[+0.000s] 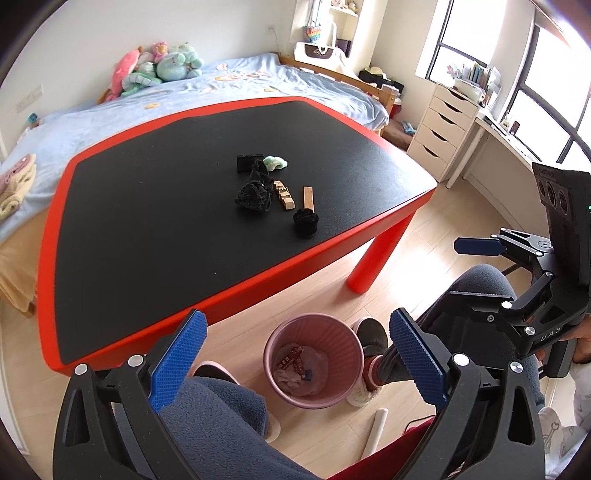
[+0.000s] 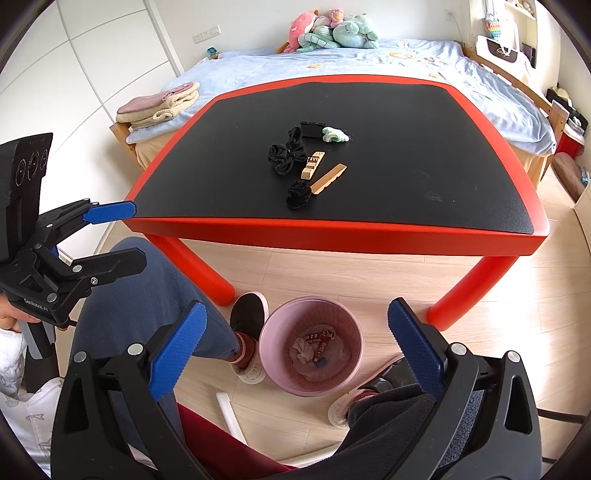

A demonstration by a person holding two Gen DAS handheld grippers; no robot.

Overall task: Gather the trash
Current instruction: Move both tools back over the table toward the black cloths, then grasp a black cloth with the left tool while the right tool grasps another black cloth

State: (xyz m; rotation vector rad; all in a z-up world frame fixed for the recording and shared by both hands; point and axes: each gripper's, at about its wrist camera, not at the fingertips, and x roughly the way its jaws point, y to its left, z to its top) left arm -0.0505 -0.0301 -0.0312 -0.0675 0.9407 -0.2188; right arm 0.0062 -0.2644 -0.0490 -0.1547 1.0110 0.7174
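Both ribbed blue claws [image 1: 299, 360] [image 2: 295, 352] gape empty above the ridged pink bin [image 1: 314, 334].

Bed [image 2: 369, 62] behind table, plush toys [image 2: 332, 31] at wall; white drawers [image 1: 441, 133] by window.

A: Where's the bin [image 2: 275, 350]?
B: On the floor, pink, ribbed, upright, with wrappers [image 2: 318, 341] inside.
A: And on the table?
B: 2 wood blocks [image 2: 314, 166], 2 black wads [image 2: 284, 157], a black box [image 2: 311, 129], a green scrap [image 2: 335, 134], clustered mid-table.
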